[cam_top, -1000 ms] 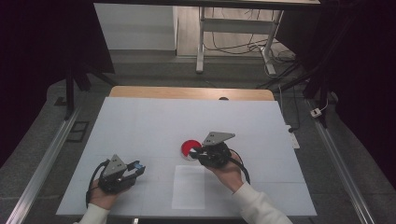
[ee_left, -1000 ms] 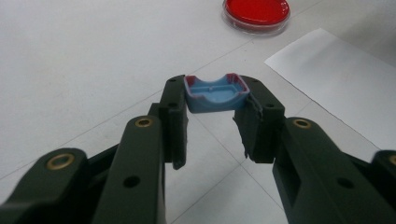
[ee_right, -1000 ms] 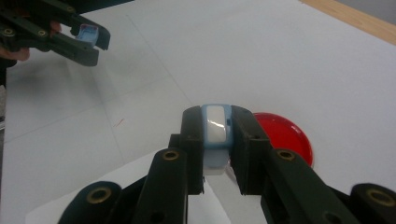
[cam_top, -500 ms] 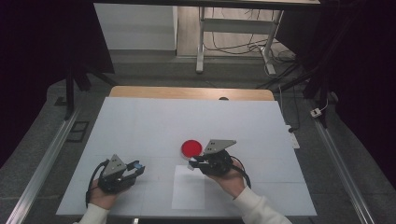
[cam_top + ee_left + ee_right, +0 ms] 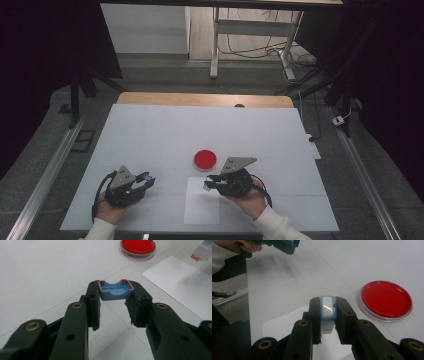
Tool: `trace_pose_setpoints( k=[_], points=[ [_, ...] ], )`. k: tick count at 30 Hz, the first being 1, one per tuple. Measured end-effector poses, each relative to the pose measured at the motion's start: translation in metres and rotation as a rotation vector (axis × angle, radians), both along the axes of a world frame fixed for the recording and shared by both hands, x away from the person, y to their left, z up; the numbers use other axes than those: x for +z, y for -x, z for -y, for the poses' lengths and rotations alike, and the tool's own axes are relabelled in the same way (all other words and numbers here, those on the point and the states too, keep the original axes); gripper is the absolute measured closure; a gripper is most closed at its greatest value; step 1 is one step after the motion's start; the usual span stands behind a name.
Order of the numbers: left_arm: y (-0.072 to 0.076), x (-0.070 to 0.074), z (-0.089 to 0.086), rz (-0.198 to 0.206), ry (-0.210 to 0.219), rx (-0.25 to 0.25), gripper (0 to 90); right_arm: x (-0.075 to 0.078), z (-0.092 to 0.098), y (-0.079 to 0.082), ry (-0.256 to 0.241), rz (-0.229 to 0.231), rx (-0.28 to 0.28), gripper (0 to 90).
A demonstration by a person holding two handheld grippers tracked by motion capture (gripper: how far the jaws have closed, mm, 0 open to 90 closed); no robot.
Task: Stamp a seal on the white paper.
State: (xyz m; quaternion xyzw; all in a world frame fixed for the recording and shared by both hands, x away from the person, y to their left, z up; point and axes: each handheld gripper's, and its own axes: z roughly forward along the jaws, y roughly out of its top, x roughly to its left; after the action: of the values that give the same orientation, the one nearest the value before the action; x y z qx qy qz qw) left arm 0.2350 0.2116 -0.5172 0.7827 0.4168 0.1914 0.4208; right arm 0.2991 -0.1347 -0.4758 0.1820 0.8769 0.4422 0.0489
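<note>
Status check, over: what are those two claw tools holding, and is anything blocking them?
Left gripper shut on blue cap. Right gripper shut on small blue-topped bottle. Red dish beside it, apart. Nothing in the way.

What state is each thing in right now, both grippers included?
Left gripper: shut on blue cap, held between the fingers' tips.
Blue cap: off its bottle, hollow side up.
Right gripper: shut on small bottle.
Small bottle: held above the paper sheet.
Red dish: flat on table, untouched.
</note>
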Motion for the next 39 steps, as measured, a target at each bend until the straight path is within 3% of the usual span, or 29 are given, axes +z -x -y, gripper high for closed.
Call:
trace_pose_setpoints(
  k=[18,39],
  points=[
    [0.000,0.000,0.001,0.000,-0.001,-0.003,64.2,-0.006,-0.006,0.017,0.038,0.001,0.054,75.3],
    [0.000,0.000,0.001,-0.001,-0.006,-0.004,64.2,-0.020,-0.011,0.015,0.085,0.019,0.066,75.3]
  ],
)
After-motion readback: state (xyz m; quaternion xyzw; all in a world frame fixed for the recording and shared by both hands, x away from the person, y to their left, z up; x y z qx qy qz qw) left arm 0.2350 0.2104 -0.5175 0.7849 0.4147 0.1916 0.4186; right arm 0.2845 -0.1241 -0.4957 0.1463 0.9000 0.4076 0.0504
